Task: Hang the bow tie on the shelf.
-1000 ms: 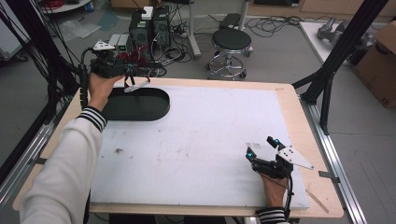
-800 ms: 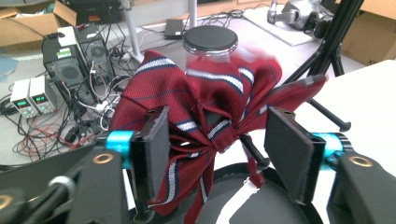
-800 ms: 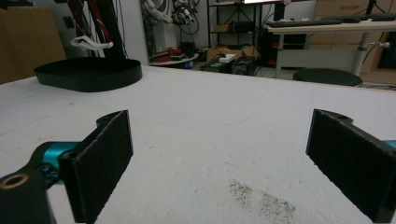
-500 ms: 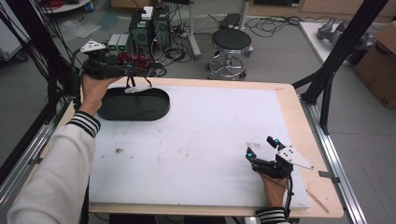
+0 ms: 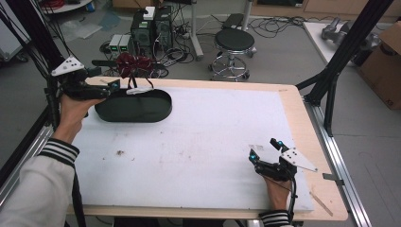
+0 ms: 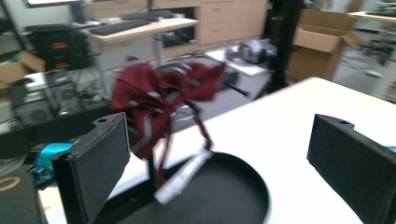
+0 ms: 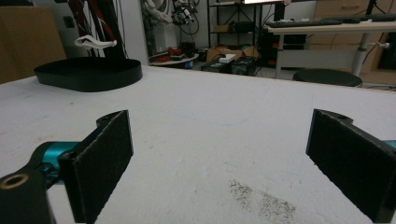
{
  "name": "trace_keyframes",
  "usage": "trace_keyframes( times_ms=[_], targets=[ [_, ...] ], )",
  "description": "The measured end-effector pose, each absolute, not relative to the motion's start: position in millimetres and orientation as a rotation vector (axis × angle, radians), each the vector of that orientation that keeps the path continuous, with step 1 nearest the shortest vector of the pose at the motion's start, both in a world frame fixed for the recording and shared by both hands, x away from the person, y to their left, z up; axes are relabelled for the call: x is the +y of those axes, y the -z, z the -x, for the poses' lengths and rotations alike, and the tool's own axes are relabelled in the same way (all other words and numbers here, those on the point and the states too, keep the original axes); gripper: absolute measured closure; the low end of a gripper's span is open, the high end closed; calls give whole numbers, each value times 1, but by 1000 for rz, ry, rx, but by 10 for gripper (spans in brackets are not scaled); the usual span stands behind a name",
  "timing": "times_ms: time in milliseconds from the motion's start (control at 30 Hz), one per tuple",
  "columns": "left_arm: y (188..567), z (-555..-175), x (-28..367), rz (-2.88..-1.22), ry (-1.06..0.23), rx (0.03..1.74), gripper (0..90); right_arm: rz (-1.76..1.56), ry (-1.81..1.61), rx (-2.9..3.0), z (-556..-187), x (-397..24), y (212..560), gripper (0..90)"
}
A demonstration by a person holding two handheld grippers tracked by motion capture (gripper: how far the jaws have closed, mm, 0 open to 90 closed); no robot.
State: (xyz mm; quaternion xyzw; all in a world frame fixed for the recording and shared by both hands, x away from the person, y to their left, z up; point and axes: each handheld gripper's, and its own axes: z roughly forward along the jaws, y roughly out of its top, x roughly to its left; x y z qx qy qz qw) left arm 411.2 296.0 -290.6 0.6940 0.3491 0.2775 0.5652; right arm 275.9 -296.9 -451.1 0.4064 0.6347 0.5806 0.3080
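Note:
A dark red ribbon bow (image 5: 135, 64) with a white clip (image 5: 137, 90) is above the far rim of a black oval tray (image 5: 134, 109) at the table's far left. In the left gripper view the bow (image 6: 163, 98) is blurred, with its clip (image 6: 184, 175) over the tray (image 6: 233, 200). My left gripper (image 5: 111, 73) is left of the bow; its jaws have just been opening and stand open (image 6: 219, 126), the bow beyond them and touching neither pad. My right gripper (image 5: 264, 148) rests near the front right, open (image 7: 219, 121) and holding nothing. From there the tray (image 7: 88, 72) looks far off.
A white mat (image 5: 213, 132) covers the wooden table, with small dirt specks (image 5: 120, 152) near the front left. Black frame posts (image 5: 331, 71) stand at both sides. A stool (image 5: 235, 42) and computer boxes (image 5: 151, 28) are on the floor behind the table.
My left gripper let go of the bow, opened wide and drew back to the left. The bow stays over the tray's far rim. The right gripper has not moved.

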Motion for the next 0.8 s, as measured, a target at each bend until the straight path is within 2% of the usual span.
trace_keyframes(
  times_ms=[333,800],
  targets=[
    [319,-364,286,-1644,-635,723,63,-1064,-1536,1678,-277,-298,451,62],
    [382,-316,298,-1599,-690,767,63,-1061,-1536,1673,-276,-298,451,62]
  ],
)
